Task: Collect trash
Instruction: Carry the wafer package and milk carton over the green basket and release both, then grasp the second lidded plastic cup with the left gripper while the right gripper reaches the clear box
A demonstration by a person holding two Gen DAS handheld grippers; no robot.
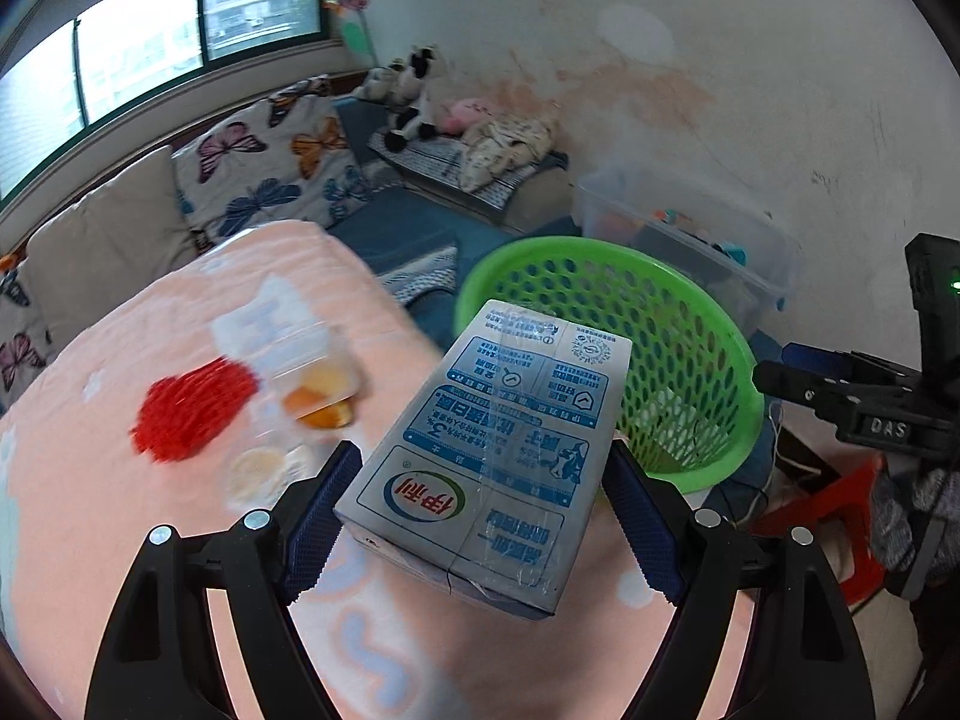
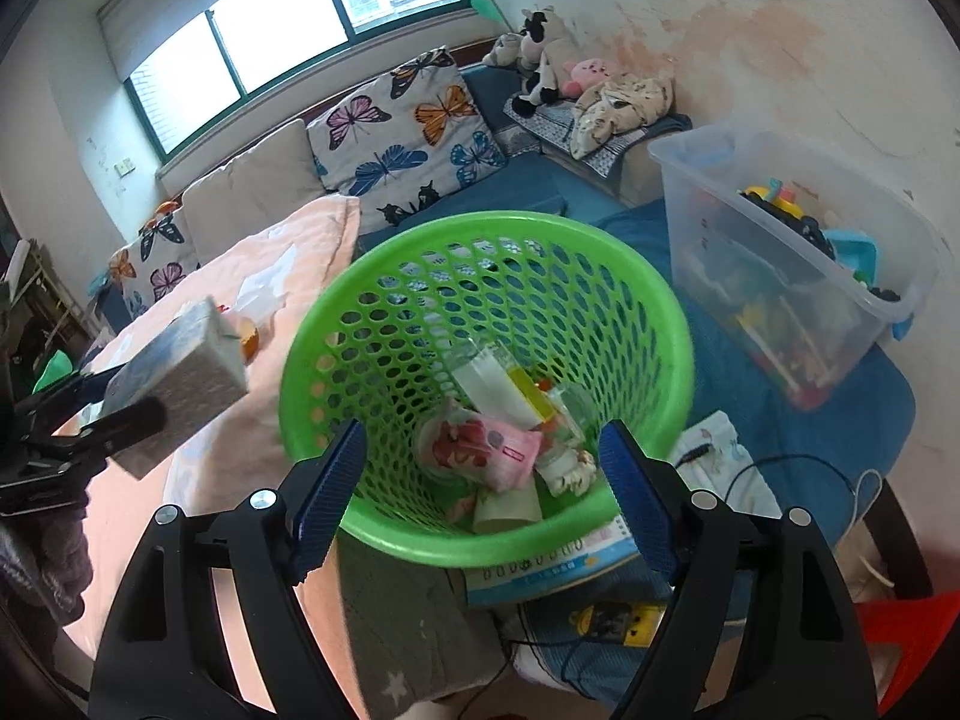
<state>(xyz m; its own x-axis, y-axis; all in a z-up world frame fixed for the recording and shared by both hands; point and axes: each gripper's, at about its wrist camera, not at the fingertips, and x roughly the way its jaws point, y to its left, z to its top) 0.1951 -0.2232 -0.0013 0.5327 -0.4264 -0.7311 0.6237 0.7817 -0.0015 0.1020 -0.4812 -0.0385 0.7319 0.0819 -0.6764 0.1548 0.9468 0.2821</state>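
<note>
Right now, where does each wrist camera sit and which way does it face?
Left wrist: on the left gripper, angled down over the pink blanket; its fingers clamp the milk carton; the right gripper shows at the right edge.
Right wrist: on the right gripper, open and empty, angled down into the green basket of trash; the left gripper with the carton shows at left.
Shared: basket, carton, blanket, butterfly cushions.

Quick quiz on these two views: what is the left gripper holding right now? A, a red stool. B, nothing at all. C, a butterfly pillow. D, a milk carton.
D: the left gripper has its blue pads on both sides of the blue-and-white milk carton, carried near the green basket, while the right gripper stands open and empty over that basket.
</note>
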